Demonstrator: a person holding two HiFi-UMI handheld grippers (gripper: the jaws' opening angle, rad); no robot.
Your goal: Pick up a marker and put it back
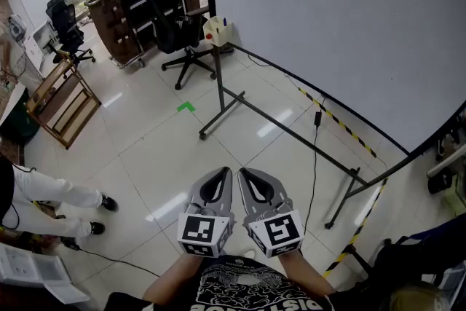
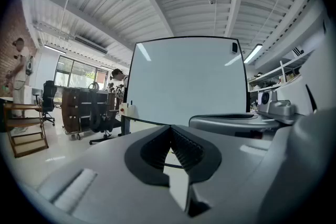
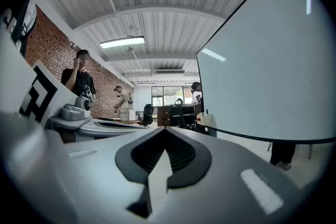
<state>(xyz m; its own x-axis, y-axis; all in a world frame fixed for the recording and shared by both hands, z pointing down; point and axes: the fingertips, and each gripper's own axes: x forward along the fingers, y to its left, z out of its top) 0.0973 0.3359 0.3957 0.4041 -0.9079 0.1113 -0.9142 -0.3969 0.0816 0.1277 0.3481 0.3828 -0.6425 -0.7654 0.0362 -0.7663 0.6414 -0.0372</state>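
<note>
My left gripper [image 2: 169, 128] and right gripper [image 3: 164, 130] sit side by side, both closed and empty, since nothing is picked yet. Ahead stands the whiteboard [image 1: 328, 25]. I can't make out a marker, though the small box [image 1: 215, 31] ahead-left on its frame likely holds it.

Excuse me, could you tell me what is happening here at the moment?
A person stands facing a whiteboard on its stand, holding the left tool and the right tool side by side and roughly level. Both tools have their jaws together with nothing between them, so no marker has been picked up. A small box sits at the board's corner; whether it holds markers is hard to tell.
</note>
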